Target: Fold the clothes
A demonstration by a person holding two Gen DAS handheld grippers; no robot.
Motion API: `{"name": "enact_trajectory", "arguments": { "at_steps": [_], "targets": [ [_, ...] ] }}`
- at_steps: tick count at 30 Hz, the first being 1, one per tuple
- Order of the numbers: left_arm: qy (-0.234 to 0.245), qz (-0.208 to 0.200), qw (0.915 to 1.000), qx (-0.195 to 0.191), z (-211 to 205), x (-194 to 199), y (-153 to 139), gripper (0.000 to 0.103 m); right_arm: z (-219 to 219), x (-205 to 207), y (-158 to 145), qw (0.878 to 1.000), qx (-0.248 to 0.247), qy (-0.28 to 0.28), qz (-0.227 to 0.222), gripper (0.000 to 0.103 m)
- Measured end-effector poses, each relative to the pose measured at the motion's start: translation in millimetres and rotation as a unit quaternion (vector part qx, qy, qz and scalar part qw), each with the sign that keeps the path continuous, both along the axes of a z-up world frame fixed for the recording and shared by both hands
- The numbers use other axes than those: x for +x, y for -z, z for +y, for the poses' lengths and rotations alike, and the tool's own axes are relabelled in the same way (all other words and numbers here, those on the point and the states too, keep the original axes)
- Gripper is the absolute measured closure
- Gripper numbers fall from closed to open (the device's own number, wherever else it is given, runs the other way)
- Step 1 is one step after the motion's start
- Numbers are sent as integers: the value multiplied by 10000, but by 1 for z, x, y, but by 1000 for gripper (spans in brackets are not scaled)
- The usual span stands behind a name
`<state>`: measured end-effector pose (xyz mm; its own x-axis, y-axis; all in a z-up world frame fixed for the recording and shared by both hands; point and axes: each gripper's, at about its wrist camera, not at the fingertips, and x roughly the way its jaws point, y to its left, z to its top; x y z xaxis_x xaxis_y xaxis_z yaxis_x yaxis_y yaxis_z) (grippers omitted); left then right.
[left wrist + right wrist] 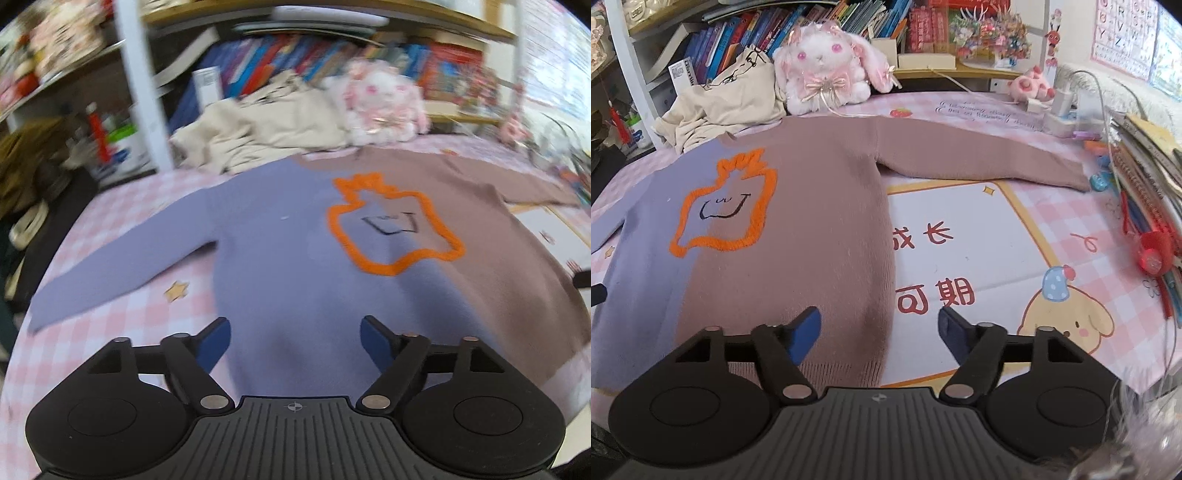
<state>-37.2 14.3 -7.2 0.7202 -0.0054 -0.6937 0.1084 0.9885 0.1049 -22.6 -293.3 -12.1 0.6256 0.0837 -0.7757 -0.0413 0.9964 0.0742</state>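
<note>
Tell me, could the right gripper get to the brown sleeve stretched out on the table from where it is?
Probably yes. The right gripper is open above the sweater's hem, and the brown sleeve lies flat ahead of it with only bare tablecloth between. The books lie past the cuff.

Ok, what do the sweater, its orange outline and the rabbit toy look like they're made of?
Sweater: soft matte knit, probably wool or acrylic; ribbing shows at the hem.
Orange outline: raised fuzzy yarn, likely chenille or tufted stitching.
Rabbit toy: fluffy plush, with shiny satin-looking bows.
</note>
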Motion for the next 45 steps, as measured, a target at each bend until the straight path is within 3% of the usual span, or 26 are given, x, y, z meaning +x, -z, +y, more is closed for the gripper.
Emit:
{"name": "enact_trajectory", "arguments": {
  "at_steps": [11,24,29,36,45],
  "targets": [
    [1002,62,9948,179,-19,6,11,13,-4,-18,0,9971,-15,764,54,25],
    [1120,324,9931,-155,-23,16,20,12,-35,-19,-8,9885,164,1500,9,24],
    [773,410,9960,-153,-30,20,19,11,-60,4,-6,9871,377,1557,-7,24],
    [-130,563,9981,-234,-53,27,15,9,-103,52,3,9918,503,1175,56,24],
    [-1345,526,9880,-537,-88,15,16,8,-181,131,16,9928,694,927,301,59]
  ]
}}
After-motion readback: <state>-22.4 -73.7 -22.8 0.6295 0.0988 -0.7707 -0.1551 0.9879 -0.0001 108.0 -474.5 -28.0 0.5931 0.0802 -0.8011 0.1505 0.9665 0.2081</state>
